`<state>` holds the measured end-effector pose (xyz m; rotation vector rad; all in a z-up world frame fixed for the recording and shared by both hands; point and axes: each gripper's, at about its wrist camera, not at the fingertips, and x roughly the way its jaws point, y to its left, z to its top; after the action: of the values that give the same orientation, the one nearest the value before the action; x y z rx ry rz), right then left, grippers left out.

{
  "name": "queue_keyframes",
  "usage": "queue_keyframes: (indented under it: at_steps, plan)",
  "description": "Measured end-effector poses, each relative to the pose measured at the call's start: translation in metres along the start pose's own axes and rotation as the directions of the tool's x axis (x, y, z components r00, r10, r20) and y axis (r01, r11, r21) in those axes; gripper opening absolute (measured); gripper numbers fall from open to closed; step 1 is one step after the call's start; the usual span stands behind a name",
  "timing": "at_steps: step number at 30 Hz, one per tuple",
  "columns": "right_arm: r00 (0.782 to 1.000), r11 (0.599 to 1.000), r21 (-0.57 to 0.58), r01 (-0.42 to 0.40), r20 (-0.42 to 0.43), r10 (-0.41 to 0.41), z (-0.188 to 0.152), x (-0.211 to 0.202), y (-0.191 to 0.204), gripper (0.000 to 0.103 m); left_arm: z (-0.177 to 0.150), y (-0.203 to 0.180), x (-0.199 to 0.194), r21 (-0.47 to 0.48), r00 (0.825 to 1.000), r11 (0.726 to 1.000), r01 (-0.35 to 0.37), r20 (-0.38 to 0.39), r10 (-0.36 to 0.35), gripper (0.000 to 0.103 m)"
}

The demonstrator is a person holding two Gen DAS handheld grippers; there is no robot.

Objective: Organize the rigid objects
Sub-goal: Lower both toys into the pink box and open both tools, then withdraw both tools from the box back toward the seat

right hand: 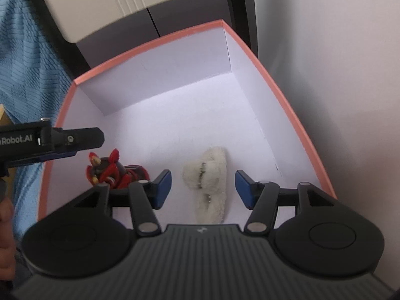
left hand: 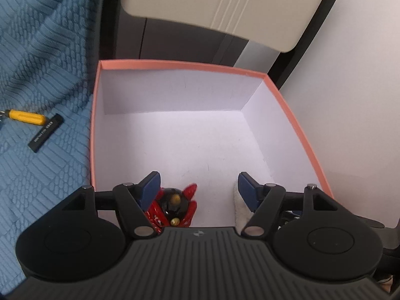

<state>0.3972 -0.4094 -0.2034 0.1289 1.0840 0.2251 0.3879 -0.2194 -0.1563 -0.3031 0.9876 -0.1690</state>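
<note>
An orange-rimmed box [left hand: 175,63] with a white inside holds two things. A red and black toy figure [left hand: 175,207] lies on the box floor just inside the left pad of my left gripper [left hand: 198,178], which is open; the other pad stands well clear of it. A white fluffy slipper-shaped item [right hand: 210,175] lies between the fingers of my right gripper [right hand: 203,176], which is open too, with neither pad touching it. The right wrist view also shows the toy figure [right hand: 110,168] under one of the left gripper's fingers [right hand: 82,138], over the box rim [right hand: 150,43].
On the blue quilted cover [left hand: 37,50] left of the box lie a yellow-handled screwdriver [left hand: 25,116] and a black stick [left hand: 46,132]. A beige panel [left hand: 225,0] and dark furniture stand behind the box. A white wall [left hand: 350,100] runs along its right side.
</note>
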Motion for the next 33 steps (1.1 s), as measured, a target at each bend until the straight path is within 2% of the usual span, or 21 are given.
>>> queue_keyframes:
  at_steps: [18,26,33]
  plan:
    - [0.991,0.999,-0.041,-0.003,0.135,0.009,-0.023,-0.095,0.043,0.059,-0.04,0.002,-0.124,0.03,0.989,0.999,0.017,0.143,-0.022,0.073]
    - [0.982,0.997,-0.074,-0.011,0.185,0.025,-0.04,-0.135,0.068,0.059,-0.063,0.023,-0.186,0.026,0.977,1.0,0.015,0.211,-0.02,0.073]
    - [0.98,0.995,-0.1,-0.019,0.196,0.038,-0.061,-0.159,0.093,0.059,-0.084,0.039,-0.231,0.021,0.968,1.0,0.001,0.252,-0.006,0.073]
